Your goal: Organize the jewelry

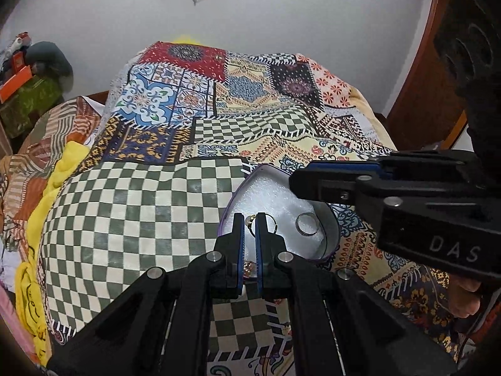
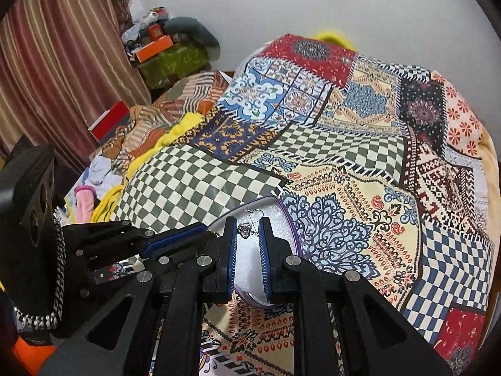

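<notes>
A heart-shaped jewelry box (image 1: 328,219) with white foam lining and a purple rim lies open on the patchwork bedspread; it also shows in the right wrist view (image 2: 281,216). My left gripper (image 1: 250,219) is shut on a gold ring (image 1: 250,221) over the box's left side. A silver ring (image 1: 307,223) lies on the foam to its right. Another gold piece (image 1: 249,266) shows low between the left fingers. My right gripper (image 2: 248,224) is part open over the box, with a silver earring (image 2: 245,229) between its fingertips; I cannot tell if it touches them. The right gripper (image 1: 300,181) reaches in from the right in the left wrist view.
The patchwork bedspread (image 2: 360,163) covers the bed. Piled clothes (image 2: 94,181) and a red box (image 2: 109,120) lie at the left edge. Green and orange boxes (image 2: 169,56) stand by the curtain. A wooden headboard (image 1: 419,87) rises at the right.
</notes>
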The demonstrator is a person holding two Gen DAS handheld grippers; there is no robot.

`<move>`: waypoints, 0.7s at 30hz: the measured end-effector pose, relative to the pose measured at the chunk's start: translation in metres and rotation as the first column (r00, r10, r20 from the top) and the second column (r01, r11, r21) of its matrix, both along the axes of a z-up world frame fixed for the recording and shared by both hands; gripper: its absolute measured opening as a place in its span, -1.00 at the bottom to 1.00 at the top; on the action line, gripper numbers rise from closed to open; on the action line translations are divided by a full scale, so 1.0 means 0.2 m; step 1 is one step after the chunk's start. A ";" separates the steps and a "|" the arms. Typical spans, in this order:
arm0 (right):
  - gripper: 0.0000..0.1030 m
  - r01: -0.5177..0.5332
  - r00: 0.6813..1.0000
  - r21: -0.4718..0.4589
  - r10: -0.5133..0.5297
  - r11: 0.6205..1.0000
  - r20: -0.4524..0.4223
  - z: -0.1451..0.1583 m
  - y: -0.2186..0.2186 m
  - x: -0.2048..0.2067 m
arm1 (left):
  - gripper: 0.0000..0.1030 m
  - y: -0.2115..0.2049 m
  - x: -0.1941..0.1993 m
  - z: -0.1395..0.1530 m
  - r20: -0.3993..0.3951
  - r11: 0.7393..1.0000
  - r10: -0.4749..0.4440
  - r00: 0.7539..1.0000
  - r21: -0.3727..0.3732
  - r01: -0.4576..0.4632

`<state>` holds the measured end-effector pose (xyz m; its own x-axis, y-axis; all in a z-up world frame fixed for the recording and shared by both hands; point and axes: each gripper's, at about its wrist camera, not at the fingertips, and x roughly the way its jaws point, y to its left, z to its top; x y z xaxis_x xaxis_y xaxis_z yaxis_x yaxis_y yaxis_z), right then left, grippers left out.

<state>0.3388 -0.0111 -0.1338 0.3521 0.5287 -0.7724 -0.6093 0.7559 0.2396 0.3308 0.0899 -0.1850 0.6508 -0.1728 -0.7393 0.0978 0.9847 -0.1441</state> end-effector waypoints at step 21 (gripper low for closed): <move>-0.62 0.006 1.000 -0.024 -0.006 1.000 0.010 -0.02 0.01 0.01 | -0.91 0.02 -0.01 -0.01 -0.001 0.999 0.019 1.000 0.027 -0.019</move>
